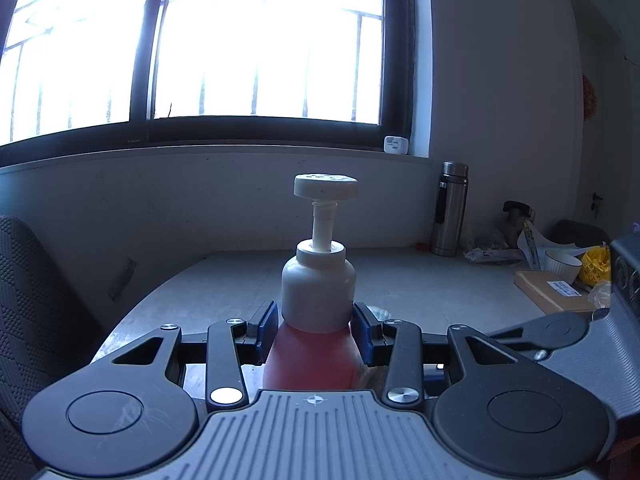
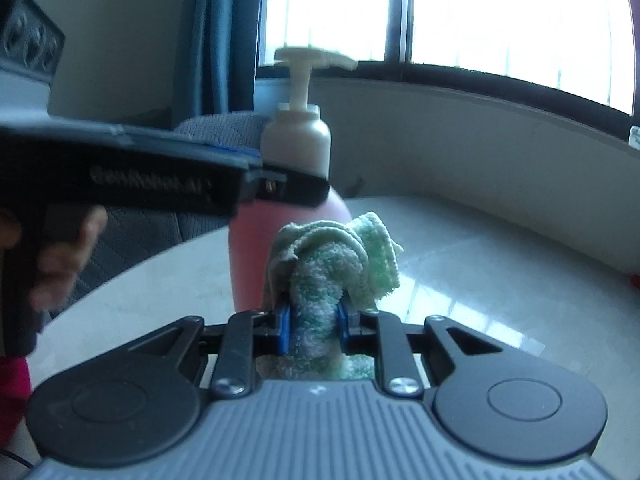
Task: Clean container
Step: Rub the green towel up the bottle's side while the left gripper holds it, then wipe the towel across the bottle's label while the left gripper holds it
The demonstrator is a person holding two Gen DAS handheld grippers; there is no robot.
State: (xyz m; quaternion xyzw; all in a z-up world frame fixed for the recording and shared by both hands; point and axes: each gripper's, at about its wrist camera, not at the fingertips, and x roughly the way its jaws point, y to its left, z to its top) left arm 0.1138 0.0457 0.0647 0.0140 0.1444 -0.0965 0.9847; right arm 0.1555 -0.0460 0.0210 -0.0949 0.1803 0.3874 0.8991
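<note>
Grippers level over the surface point(image 1: 420, 280) — your left gripper point(image 1: 315, 330) clamps the upright pump bottle point(image 1: 318, 296), your right gripper point(image 2: 314, 326) pinches the green cloth point(image 2: 336, 260) just beside it.

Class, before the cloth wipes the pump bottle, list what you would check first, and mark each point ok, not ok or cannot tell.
1. Left gripper clamps the pump bottle at its shoulder: ok.
2. Bottle upright: ok.
3. Right gripper shut on the green cloth: ok.
4. Cloth touching the bottle's pink body: cannot tell, the right wrist view is blurred.
5. Bottle base resting on the table: cannot tell, base hidden.
6. Pump head free of both grippers: ok.
</note>
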